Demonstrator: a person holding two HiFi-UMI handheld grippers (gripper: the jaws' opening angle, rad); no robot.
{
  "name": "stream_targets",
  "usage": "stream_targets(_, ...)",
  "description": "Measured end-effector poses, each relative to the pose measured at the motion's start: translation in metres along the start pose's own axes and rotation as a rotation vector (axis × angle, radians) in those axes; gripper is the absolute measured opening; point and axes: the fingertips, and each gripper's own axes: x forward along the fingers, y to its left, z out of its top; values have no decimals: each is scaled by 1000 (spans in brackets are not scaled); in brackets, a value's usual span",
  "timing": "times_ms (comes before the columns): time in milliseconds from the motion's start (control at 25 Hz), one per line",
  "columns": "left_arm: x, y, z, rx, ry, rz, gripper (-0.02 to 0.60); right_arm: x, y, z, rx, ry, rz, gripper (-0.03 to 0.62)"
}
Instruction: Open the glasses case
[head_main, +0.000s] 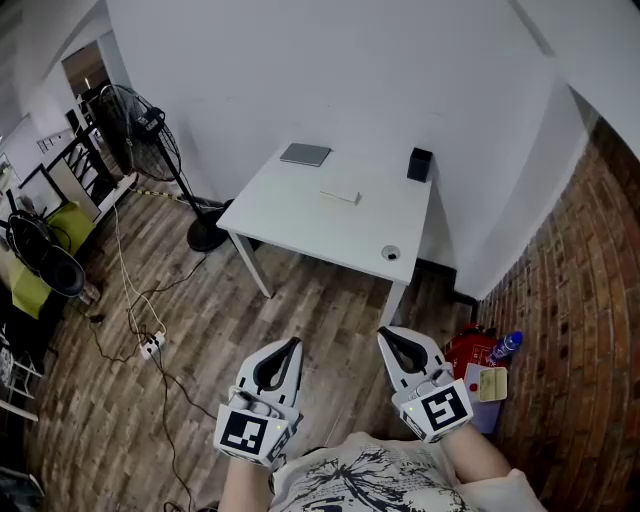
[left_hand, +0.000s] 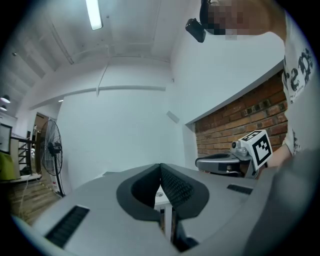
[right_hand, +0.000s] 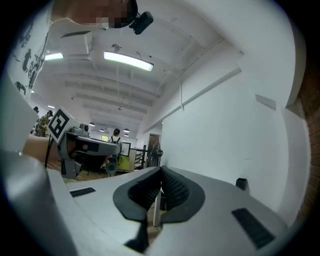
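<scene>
both tools hung near the person's body, well short of the white surface. the left tool had its jaws pressed together on nothing; the right tool was likewise closed and empty. the likeliest glasses case was the pale oblong lying flat far ahead of both tools, though it was too small to be sure. it would probably be light, stiff-shelled and smooth, apt to skid when pushed. one tool should pin the base low on its side while the other lifted the lid's front edge. the hinge side could not be made out.
</scene>
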Motion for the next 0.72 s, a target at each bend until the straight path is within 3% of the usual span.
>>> stream_targets(120, 8, 2, -3, 2, 11, -2, 14, 4, -12, 0, 30, -19, -35, 11)
stream_targets(160, 11, 3, -3, 3, 15, -2, 14, 8, -15, 0, 40, -23, -34, 93)
stream_targets(200, 13, 5, -4, 4, 19, -1, 14, 12, -18, 0, 50, -27, -28, 288)
stream_targets(240, 16, 7, -4, 5, 23, 0, 14, 17, -21, -1, 61, -31, -27, 419)
stream_targets(320, 21, 11, -5, 5, 31, 1, 14, 24, -32, -1, 69, -42, -51, 497)
stream_targets(400, 25, 17, -6, 5, 39, 0, 14, 32, -41, -3, 57, -42, -79, 540)
stream_targets(720, 64, 73, -13, 12, 39, -33, 14, 92, -68, -13, 84, -27, -142, 543)
